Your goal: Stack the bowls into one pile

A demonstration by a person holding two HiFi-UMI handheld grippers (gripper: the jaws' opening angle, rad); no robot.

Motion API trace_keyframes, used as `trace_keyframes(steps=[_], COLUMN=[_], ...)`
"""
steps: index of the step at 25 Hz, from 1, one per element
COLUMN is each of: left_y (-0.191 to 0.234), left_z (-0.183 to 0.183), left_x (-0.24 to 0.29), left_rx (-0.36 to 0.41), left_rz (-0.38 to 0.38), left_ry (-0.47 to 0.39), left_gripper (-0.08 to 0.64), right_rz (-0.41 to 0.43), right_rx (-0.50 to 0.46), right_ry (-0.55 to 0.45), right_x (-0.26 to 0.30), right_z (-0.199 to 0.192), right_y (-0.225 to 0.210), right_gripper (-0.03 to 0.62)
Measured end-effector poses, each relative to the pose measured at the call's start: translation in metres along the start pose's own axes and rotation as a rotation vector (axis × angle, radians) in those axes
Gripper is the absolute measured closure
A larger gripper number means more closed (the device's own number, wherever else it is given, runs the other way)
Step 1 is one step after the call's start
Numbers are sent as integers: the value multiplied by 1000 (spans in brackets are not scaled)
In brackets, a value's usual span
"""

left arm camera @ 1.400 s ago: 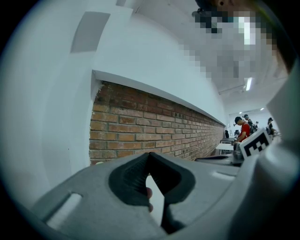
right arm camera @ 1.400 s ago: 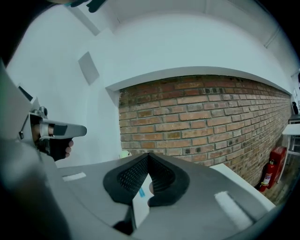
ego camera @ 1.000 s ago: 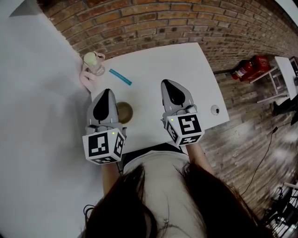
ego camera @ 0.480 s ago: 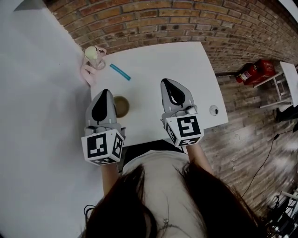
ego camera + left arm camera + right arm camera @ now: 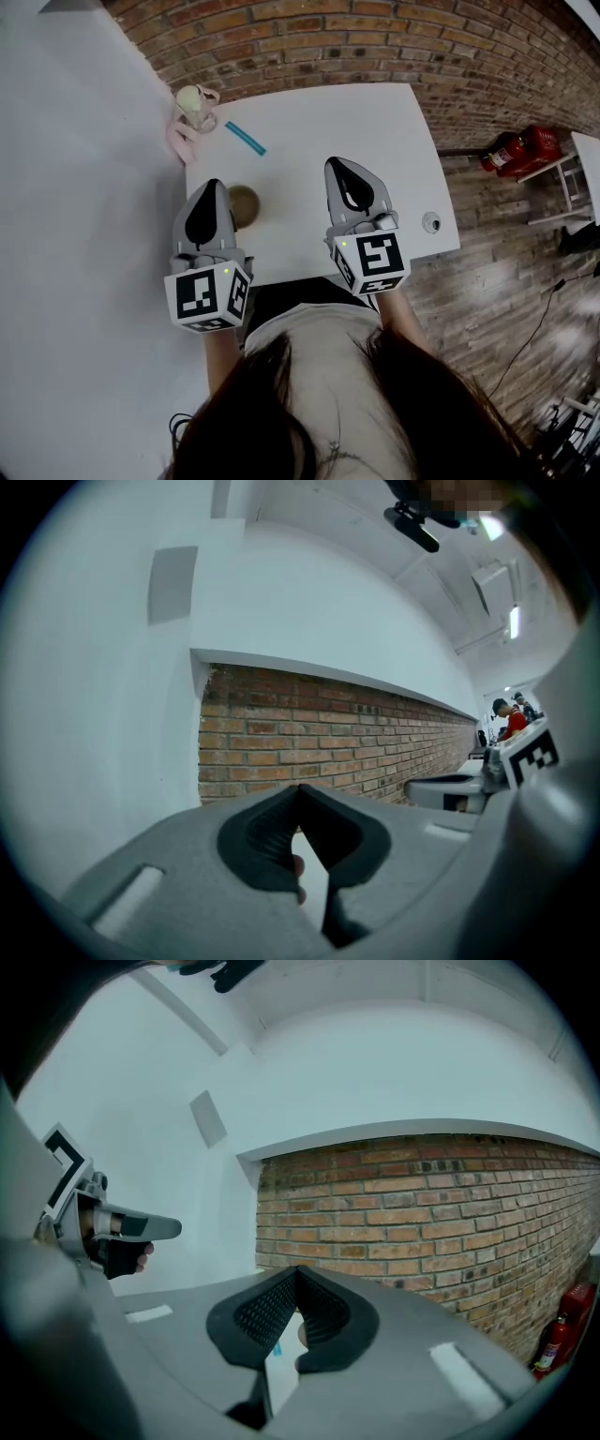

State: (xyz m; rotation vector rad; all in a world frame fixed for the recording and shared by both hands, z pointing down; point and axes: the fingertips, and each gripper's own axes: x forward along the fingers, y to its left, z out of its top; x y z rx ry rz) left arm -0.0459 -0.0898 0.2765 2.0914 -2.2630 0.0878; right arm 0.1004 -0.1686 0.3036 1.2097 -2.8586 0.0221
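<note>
At the white table's (image 5: 328, 122) far left corner, a pale-topped cup (image 5: 194, 105) stood on a pink cloth (image 5: 178, 141); its contents could not be made out. A blue stick (image 5: 246, 139) lay just beside them on the table. The left gripper (image 5: 212, 187) hovered over the table's near left part, jaws pressed together at the tips and empty. The brown bowl (image 5: 244, 206) sat just right of it. The right gripper (image 5: 339, 167) hung mid-table, also closed on nothing. Each gripper's cube bore black-and-white square markers. A small round object (image 5: 431, 222) rested at the table's right edge, and a red fire extinguisher (image 5: 520, 150) lay beyond it on the floor.
</note>
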Motion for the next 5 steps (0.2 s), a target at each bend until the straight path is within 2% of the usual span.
trace_keyframes(steps=[5], left_y=[-4], left_z=[-2], left_x=[-6], left_rx=[7], left_rz=[5], left_ry=[2], left_gripper=[560], right_rz=[5], right_rx=[-7], right_ry=[-6], right_x=[-3], right_z=[1], right_y=[0], right_gripper=[591])
